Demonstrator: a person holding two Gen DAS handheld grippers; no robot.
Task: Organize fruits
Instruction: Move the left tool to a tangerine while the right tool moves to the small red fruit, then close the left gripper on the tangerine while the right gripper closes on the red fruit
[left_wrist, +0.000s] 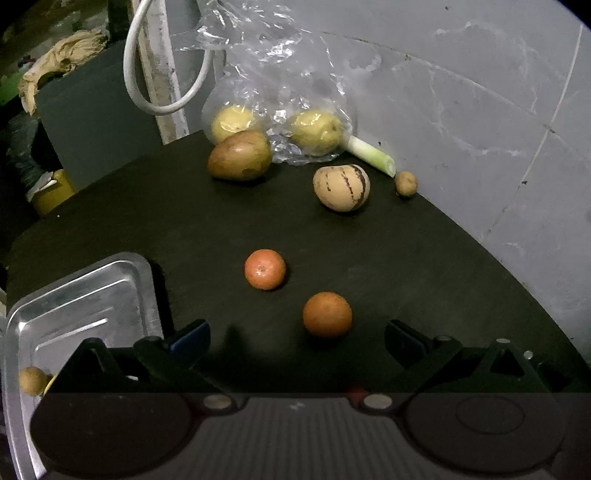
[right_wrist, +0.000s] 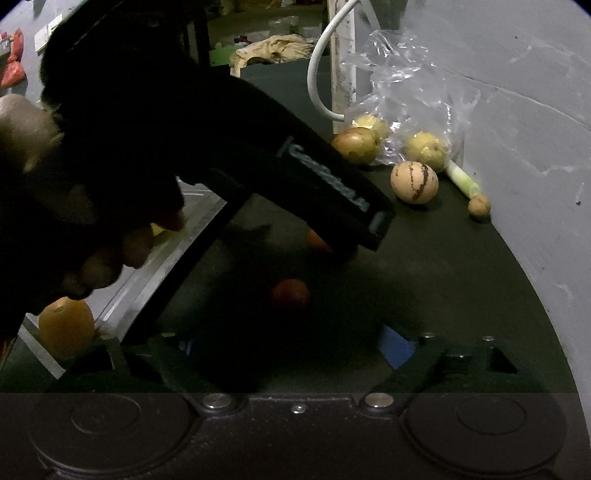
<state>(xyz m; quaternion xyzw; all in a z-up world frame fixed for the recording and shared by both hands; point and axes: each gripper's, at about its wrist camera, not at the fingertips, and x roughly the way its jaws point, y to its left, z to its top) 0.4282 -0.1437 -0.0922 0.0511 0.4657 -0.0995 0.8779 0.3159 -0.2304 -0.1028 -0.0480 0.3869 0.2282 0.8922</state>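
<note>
In the left wrist view my left gripper (left_wrist: 295, 334) is open and holds nothing. An orange (left_wrist: 327, 314) lies just ahead of its fingertips, and a second orange (left_wrist: 265, 268) sits farther on. Beyond lie a mango (left_wrist: 239, 156), a striped pale melon (left_wrist: 341, 187) and a small brown fruit (left_wrist: 406, 183). Two yellow fruits (left_wrist: 317, 131) rest in a clear plastic bag (left_wrist: 273, 66). A metal tray (left_wrist: 85, 306) at the left holds a small brown fruit (left_wrist: 31, 380). My right gripper (right_wrist: 291, 347) is open and empty, behind a shadowed orange (right_wrist: 290, 293).
A green leek stalk (left_wrist: 371, 155) lies against the grey wall (left_wrist: 480, 110). A white cable (left_wrist: 162, 107) hangs at the back. In the right wrist view a hand (right_wrist: 22, 129) and the left tool's dark housing (right_wrist: 295, 177) cover the tray (right_wrist: 177, 258), which holds a yellow-orange fruit (right_wrist: 66, 328).
</note>
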